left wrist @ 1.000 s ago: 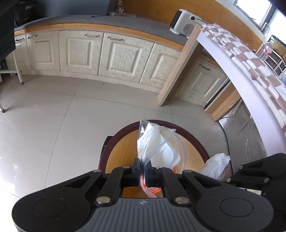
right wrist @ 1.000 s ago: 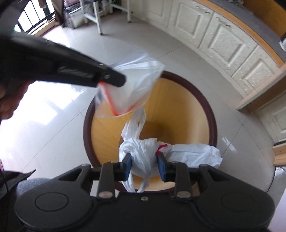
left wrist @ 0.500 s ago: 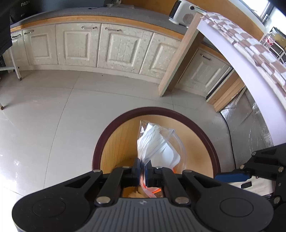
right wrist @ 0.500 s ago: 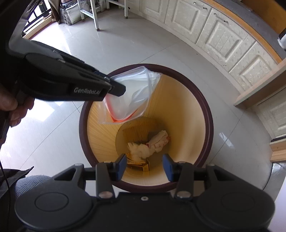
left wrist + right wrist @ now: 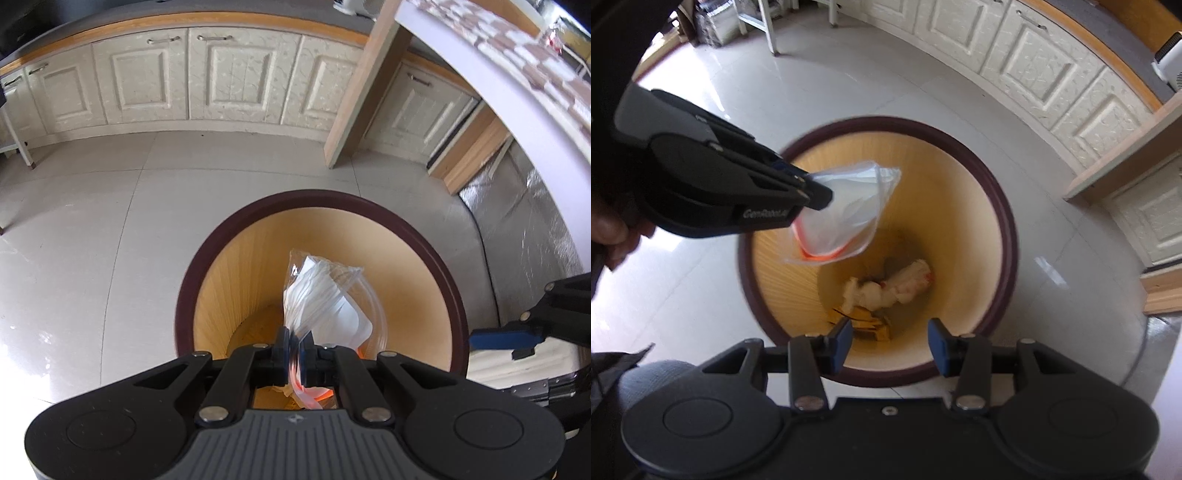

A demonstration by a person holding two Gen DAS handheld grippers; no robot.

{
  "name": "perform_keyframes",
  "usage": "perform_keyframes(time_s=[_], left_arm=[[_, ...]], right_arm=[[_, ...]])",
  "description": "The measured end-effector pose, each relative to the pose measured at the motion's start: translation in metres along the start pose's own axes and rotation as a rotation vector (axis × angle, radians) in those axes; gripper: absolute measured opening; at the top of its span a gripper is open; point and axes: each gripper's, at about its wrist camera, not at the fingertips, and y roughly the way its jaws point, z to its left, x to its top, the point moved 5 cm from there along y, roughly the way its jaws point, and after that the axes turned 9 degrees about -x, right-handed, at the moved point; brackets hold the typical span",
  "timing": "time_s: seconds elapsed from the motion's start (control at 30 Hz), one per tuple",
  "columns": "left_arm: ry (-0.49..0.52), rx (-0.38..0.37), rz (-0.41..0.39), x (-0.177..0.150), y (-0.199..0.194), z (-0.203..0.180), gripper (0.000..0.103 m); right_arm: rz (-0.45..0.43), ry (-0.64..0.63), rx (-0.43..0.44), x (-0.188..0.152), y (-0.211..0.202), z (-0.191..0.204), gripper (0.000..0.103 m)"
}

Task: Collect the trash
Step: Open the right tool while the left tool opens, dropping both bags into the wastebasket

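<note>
Two grippers are hanging over the bin [image 5: 1004,236] on the tiled floor [image 5: 92,258], cabinets [image 5: 229,74] curving behind. The left gripper [image 5: 294,350] is pinching a clear bag [image 5: 325,299] between closed fingers above the bin mouth, while the right gripper [image 5: 890,341] is standing part open, holding nothing. Only the right view is showing the crumpled white bag [image 5: 897,288] and blurred scraps at the bottom.

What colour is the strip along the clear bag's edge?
Orange-red, along the clear bag held by the left gripper; clearest in the right wrist view.
</note>
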Motion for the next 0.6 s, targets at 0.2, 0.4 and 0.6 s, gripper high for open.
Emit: perform_keyframes(time_s=[0.2,0.4,0.6], left_arm=[[0.000,0.034,0.029,0.007,0.013,0.003,0.017],[0.001,0.043,0.043,0.001,0.008,0.009,0.032],[0.002,0.062,0.047,-0.005,-0.002,0.008,0.041]], right_arm=[[0.009,0.023,-0.016,0.000,0.002,-0.006,0.051],[0.014,0.033,-0.014,-0.001,0.004,-0.008,0.059],[0.015,0.060,-0.025,0.000,0.006,-0.012,0.065]])
